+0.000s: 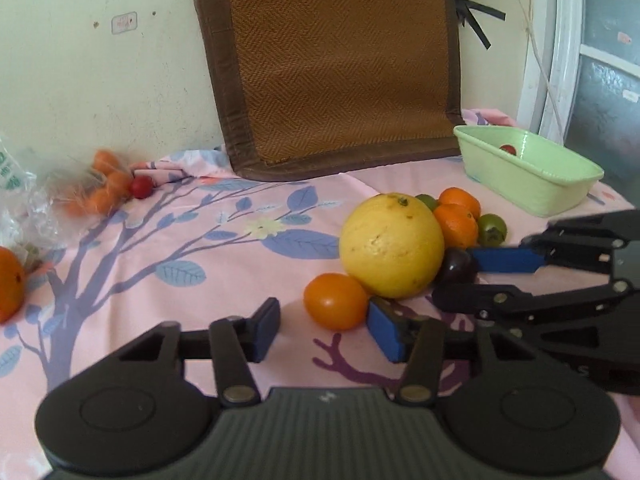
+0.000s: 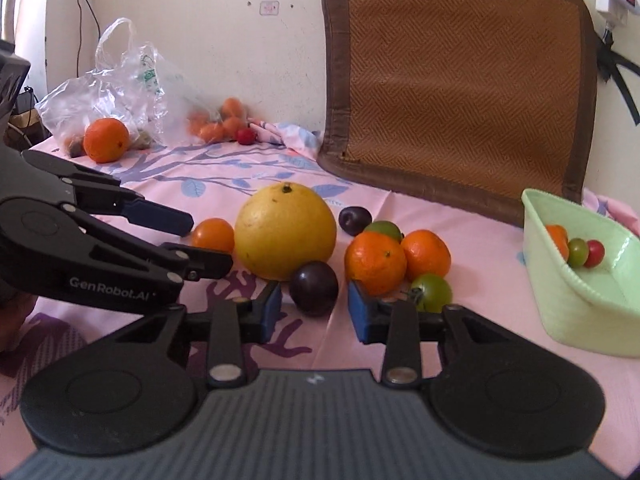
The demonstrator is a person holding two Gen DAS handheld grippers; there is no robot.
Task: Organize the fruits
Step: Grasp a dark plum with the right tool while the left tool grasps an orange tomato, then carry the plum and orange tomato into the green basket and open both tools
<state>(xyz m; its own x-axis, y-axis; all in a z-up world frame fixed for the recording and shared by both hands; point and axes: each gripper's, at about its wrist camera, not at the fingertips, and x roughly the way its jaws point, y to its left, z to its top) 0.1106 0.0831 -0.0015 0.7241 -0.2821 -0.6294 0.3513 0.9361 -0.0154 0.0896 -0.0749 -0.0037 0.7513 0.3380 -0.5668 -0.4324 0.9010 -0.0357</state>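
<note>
Right wrist view: the right claw [image 2: 314, 312] stands wide open and empty, with the dark plum [image 2: 314, 288] lying between and just ahead of its blue pads, in front of the large yellow grapefruit [image 2: 285, 231]. Two mandarins [image 2: 376, 263] and a green tomato [image 2: 432, 292] sit just right of the grapefruit; a second plum [image 2: 355, 220] lies behind it. The green tray [image 2: 580, 304], well to the right of the grapefruit, already holds three small fruits.

Left wrist view: the left claw [image 1: 325, 330] is also wide open and holds nothing; the orange tomato [image 1: 336, 301], touching the grapefruit's near-left side, sits just ahead of its pads, against the right one.

Judged step: approach for pickup, sorting partly done. The next move likely calls for advancing each claw until its fruit centres between the pads, then closing gently, since both fruits are round, soft and prone to rolling on the desk [image 2: 460, 340].
</note>
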